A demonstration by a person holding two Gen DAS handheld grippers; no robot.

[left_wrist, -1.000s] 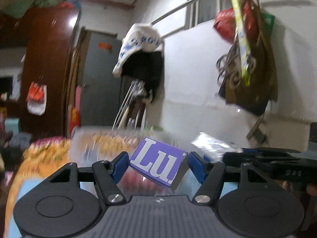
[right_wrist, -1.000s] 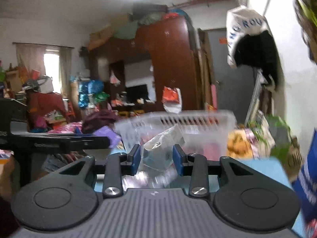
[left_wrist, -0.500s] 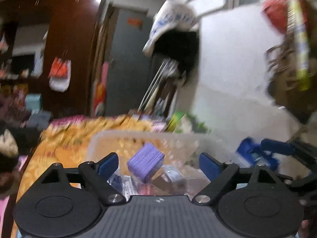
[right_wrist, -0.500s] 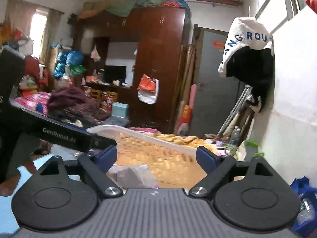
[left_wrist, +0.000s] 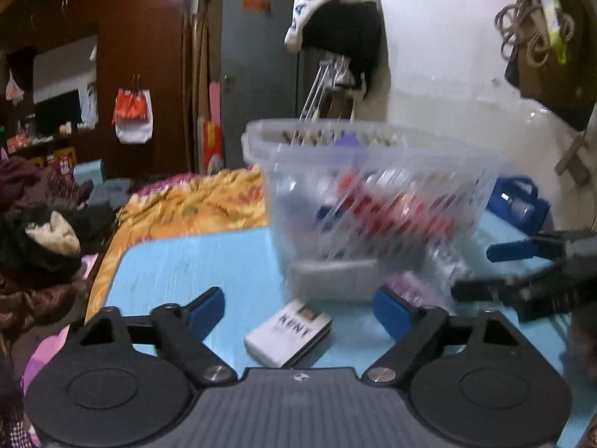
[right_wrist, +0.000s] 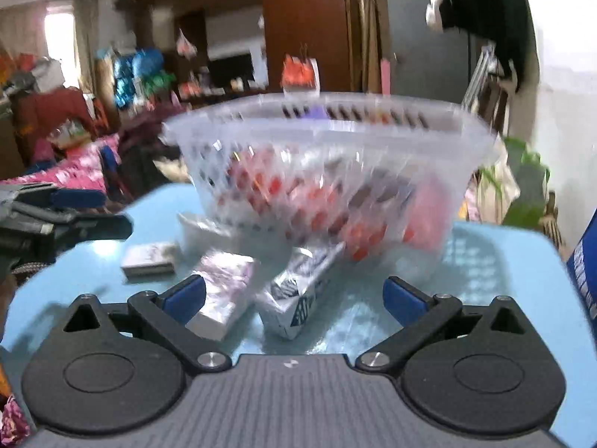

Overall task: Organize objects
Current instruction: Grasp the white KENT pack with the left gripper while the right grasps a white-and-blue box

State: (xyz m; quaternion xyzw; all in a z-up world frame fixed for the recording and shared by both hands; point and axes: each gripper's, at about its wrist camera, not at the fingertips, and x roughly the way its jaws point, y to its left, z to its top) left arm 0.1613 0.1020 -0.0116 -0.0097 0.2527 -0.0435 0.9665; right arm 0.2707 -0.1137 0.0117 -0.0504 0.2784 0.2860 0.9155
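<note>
**Left wrist view.** The left gripper [left_wrist: 298, 308] sits low in the frame with its blue pads wide apart, the jaws just closing a little and nothing clamped. Between the pads and slightly toward the camera, a flat grey-white pack [left_wrist: 288, 333] with dark lettering lies on the smooth light-blue table [left_wrist: 194, 265]; the pads do not touch it. Above it, at centre frame, stands the basket [left_wrist: 373, 201], translucent slotted plastic with a rounded rim, blurred, with red and purple items showing through its wall. A grey block lies at its foot. At right mid-frame the other tool's dark arms and blue pad reach in.

**Right wrist view.** The right gripper [right_wrist: 294, 298] also has its pads spread wide and empty. Between them, at lower centre, lie a glossy white-and-blue carton [right_wrist: 302, 291] and, left of it, a crinkly clear-wrapped packet [right_wrist: 227, 291] that seems to touch the left pad. The pack [right_wrist: 149, 263] lies further left. The basket [right_wrist: 332, 179] fills the centre.

**Step.** Judging by the empty jaws above loose items, each hand appears to be lining up a fresh pick for the basket. Next, the left should lower over the pack and close across its narrow sides; the right must settle on one item, since two lie between its pads.
</note>
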